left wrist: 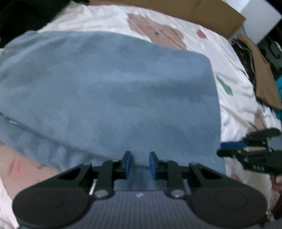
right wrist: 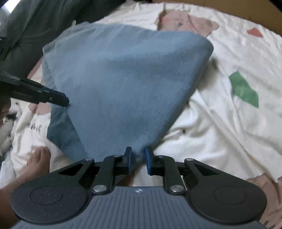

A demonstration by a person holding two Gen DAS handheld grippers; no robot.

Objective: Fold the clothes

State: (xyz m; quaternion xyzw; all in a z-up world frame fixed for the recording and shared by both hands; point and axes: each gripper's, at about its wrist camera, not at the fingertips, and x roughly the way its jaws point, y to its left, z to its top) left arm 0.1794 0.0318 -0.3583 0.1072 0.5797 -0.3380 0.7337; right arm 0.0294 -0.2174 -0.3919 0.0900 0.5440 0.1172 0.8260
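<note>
Both sets of jaws stand narrowly apart with blue cloth running between them. On the right gripper (right wrist: 138, 158) the near corner of the blue garment (right wrist: 123, 84) is bunched between the pads, which look pinched on it. On the left gripper (left wrist: 140, 163) the hem lies in a wider gap, and whether the pads actually press it cannot be told.

The garment lies partly folded on the bed sheet (right wrist: 220, 123), a white cover printed with bears and coloured patches. A person's bare foot (right wrist: 37, 162) rests on the sheet just beside the cloth's lower edge.

Likely risks:
- a loose left hold could let the hem slip on lifting, skewing the fold;
- the doubled layers may slide apart;
- the sheet could be pinched up too.

Beyond the garment sit a dark heap of clothes (right wrist: 35, 26) and a cardboard box (left wrist: 202, 14).
</note>
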